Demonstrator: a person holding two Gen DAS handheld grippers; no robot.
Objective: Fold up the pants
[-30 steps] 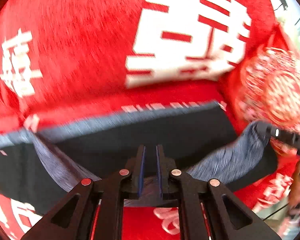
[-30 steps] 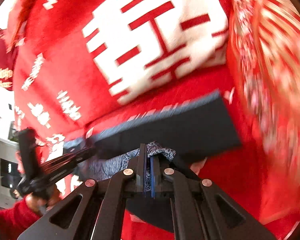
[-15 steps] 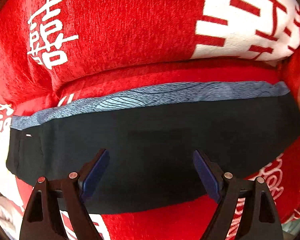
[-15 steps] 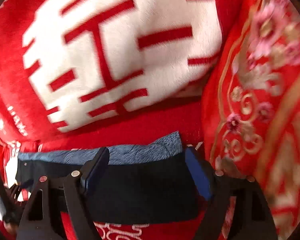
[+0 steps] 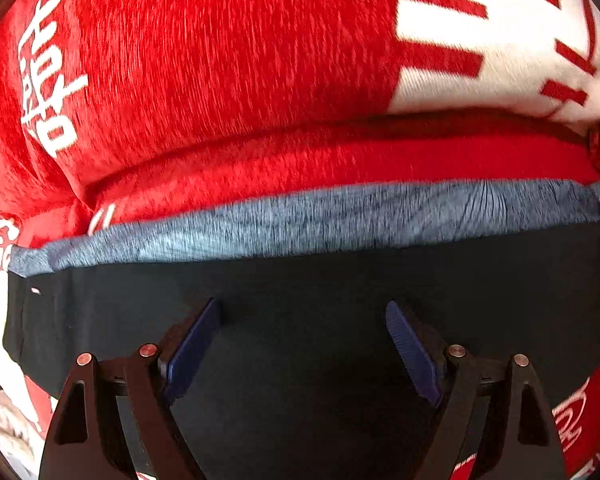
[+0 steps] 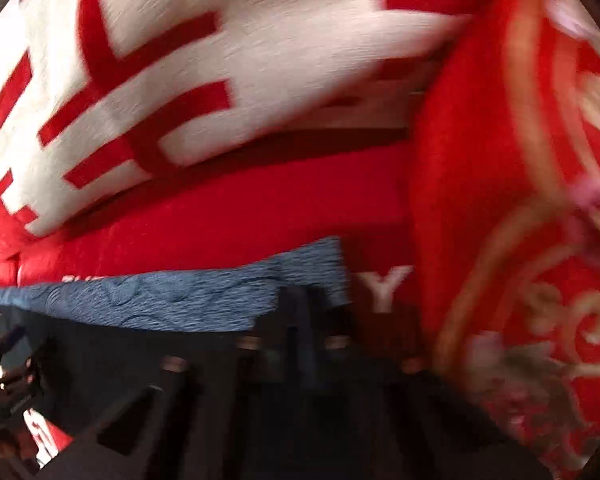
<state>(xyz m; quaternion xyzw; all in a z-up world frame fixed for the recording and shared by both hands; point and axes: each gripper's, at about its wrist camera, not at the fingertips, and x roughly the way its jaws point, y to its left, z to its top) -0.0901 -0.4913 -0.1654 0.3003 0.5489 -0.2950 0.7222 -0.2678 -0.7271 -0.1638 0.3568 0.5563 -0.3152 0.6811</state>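
Observation:
The pants (image 5: 340, 320) lie folded on the red blanket (image 5: 220, 80), dark navy with a blue-grey band (image 5: 300, 220) along the far edge. My left gripper (image 5: 302, 320) hovers close over the dark cloth, pointing steeply down and open, with only flat cloth under its blue pads (image 5: 192, 344). In the blurred right wrist view my right gripper (image 6: 300, 296) has its fingers together at the right end of the pants (image 6: 180, 304), seemingly pinching the band's corner. The left gripper (image 6: 8, 364) shows at the lower left there.
A red pillow with gold and pink embroidery (image 6: 520, 200) lies right beside the pants' right end. The blanket carries a big white character (image 6: 180, 60) beyond the pants and small white ones (image 5: 48, 80) at the left. Pale bedding (image 5: 4, 420) shows at the lower left.
Both grippers let go of the pants and opened, then sank toward the flat cloth. The left stays open; the right has shut again at the pants' right end.

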